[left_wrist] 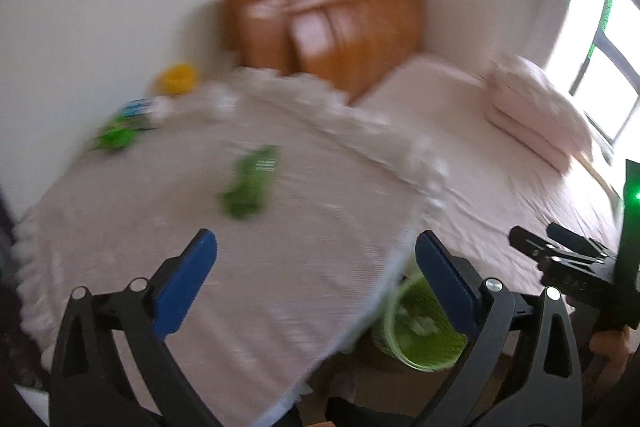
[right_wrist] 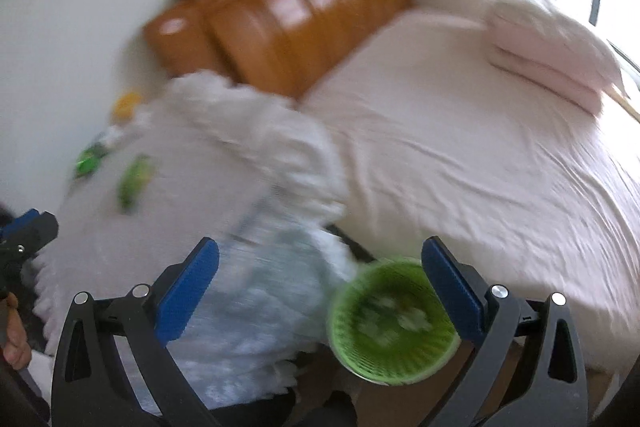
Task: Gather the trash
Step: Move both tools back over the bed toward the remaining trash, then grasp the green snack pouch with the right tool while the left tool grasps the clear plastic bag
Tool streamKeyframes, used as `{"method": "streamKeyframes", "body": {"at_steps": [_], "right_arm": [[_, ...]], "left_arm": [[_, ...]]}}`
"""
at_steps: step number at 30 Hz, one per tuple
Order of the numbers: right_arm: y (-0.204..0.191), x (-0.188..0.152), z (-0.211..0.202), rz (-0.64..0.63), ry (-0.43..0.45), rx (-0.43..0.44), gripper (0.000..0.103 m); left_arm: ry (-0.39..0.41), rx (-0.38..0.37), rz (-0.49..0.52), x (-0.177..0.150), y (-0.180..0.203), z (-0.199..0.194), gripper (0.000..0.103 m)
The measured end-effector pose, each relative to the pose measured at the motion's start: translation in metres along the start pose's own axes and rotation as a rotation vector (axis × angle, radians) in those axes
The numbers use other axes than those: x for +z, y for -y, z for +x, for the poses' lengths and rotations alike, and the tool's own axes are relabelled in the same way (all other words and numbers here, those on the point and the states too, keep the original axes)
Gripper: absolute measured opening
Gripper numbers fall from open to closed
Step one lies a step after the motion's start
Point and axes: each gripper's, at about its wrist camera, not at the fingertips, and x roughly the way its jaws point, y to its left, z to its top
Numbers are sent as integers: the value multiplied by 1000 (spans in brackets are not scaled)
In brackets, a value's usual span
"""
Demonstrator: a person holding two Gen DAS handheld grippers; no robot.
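Note:
Both views are motion-blurred. A green wrapper (left_wrist: pixel 250 183) lies in the middle of a round table with a white lace cloth (left_wrist: pixel 120 227). A second green wrapper (left_wrist: pixel 114 135) lies at the table's far left beside a blue-and-white packet (left_wrist: pixel 146 109). Both wrappers also show in the right wrist view (right_wrist: pixel 134 181) (right_wrist: pixel 88 159). A green mesh trash basket (right_wrist: pixel 394 323) stands on the floor between table and bed, with pale scraps inside; it also shows in the left wrist view (left_wrist: pixel 418 327). My left gripper (left_wrist: pixel 316 279) is open and empty above the table's near edge. My right gripper (right_wrist: pixel 320 283) is open and empty above the basket.
A yellow cup-like object (left_wrist: pixel 178 79) sits at the table's far edge by the wall. A bed with a pink sheet (right_wrist: pixel 480 147), an orange headboard (right_wrist: pixel 288 11) and a folded pink quilt (right_wrist: pixel 552 43) fills the right side. A window (left_wrist: pixel 600 39) is beyond it.

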Motion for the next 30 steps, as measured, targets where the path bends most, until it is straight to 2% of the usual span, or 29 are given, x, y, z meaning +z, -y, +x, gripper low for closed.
{"method": "streamKeyframes", "body": {"at_steps": [4, 9, 18, 22, 29, 30], "right_arm": [[-49, 12, 15, -63, -16, 73, 101], [-106, 16, 34, -134, -55, 145, 101], [-175, 18, 70, -187, -113, 183, 101], [-188, 26, 98, -176, -130, 176, 101], [-214, 52, 184, -106, -190, 93, 100], [-218, 56, 195, -90, -201, 78, 98]], "left_arm": [[0, 62, -90, -6, -50, -8, 95], [-18, 112, -169, -20, -91, -7, 95], [-49, 158, -291, -30, -146, 5, 95], [-62, 167, -322, -28, -165, 18, 95], [-84, 179, -318, -15, -189, 43, 95], [-86, 177, -310, -11, -192, 48, 95]]}}
